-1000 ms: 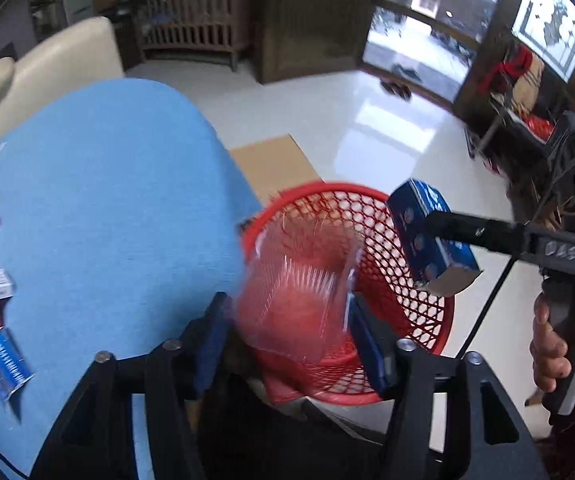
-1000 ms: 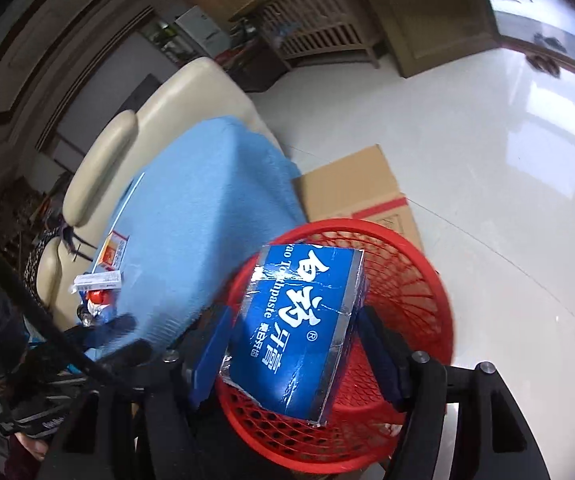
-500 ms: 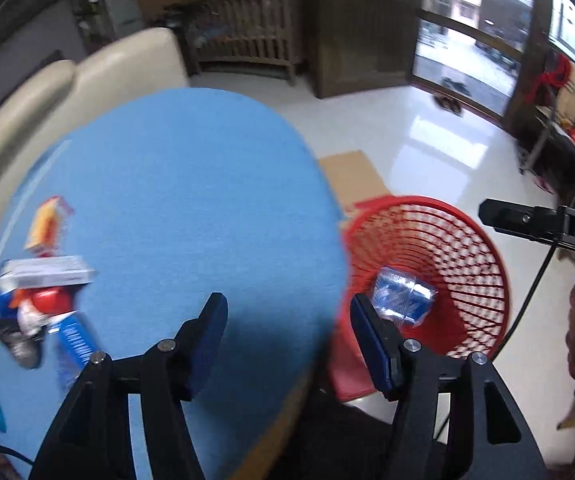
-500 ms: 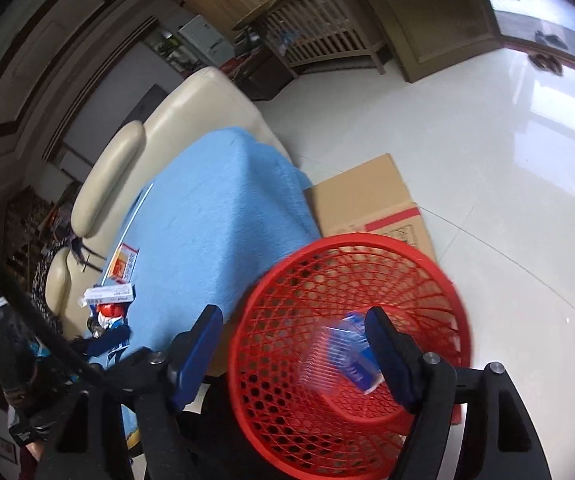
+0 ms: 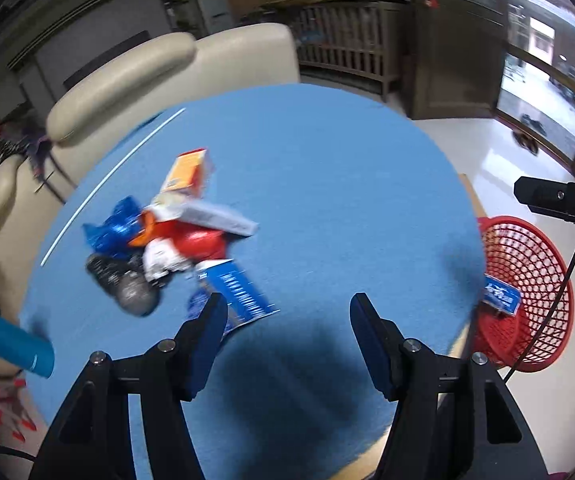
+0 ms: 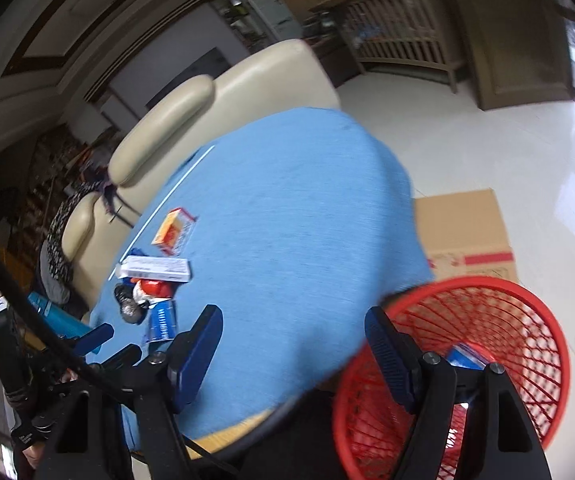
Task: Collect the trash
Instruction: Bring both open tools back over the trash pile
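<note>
A heap of trash (image 5: 175,240) lies on the blue tablecloth (image 5: 327,184): an orange carton (image 5: 185,172), a long white box (image 5: 211,216), red and blue wrappers and a flat blue box (image 5: 239,292). My left gripper (image 5: 287,320) hovers just right of the heap, open and empty. My right gripper (image 6: 293,336) hangs open and empty over the table's near edge, beside the red mesh basket (image 6: 467,282). A blue box (image 6: 467,356) lies in that basket. The heap (image 6: 155,276) sits far left in the right wrist view, close to the left gripper (image 6: 113,344).
A cardboard box (image 6: 463,232) lies on the white floor behind the basket (image 5: 527,272). A cream sofa (image 5: 167,72) borders the table's far side. A teal cylinder (image 5: 7,340) lies at the table's left edge. A black cable hangs by the basket.
The left gripper let a clear plastic container fall into the basket and the right dropped the blue toothpaste box there. Both then swung left, back over the table toward the heap.
</note>
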Available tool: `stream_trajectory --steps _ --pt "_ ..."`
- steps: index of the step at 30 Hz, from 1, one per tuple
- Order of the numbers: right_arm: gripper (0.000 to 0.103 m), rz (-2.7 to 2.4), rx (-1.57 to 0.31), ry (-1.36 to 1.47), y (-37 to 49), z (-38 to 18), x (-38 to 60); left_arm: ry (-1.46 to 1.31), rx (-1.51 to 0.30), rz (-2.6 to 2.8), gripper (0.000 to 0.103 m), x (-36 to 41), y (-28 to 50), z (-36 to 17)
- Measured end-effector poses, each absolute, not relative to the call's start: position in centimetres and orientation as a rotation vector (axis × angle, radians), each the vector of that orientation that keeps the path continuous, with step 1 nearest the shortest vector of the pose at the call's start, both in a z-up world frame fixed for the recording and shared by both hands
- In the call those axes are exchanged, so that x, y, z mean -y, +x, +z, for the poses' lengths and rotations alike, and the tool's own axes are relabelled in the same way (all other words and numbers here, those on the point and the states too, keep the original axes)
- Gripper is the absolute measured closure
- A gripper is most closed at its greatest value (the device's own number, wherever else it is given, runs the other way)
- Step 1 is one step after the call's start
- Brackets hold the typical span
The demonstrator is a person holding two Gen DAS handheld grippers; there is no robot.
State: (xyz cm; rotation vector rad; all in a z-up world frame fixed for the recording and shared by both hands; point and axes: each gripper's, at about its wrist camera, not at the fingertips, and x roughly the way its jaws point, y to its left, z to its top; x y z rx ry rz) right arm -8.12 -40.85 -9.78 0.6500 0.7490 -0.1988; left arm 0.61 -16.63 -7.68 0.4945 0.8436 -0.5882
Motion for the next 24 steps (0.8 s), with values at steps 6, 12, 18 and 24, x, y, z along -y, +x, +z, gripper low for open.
stream_trajectory --steps 6,12,18,24 --pt "0.026 -0.154 -0.767 0.586 -4.7 -8.7 37.7 0.451 -0.849 -0.545 0.038 14.0 2.2 -7.8" --pt "0.026 -0.104 -0.784 0.519 -1.4 -7.8 34.9 0.407 -0.868 -0.516 0.038 11.6 3.9 -8.1" --pt "0.026 -0.021 -0.826 0.435 3.1 -7.9 31.2 0.318 -0.912 -0.416 0.038 6.4 7.8 -8.6" --pt "0.026 0.078 -0.870 0.399 7.9 -9.3 27.3 0.220 -0.959 -0.303 0.038 0.8 11.6 -9.2"
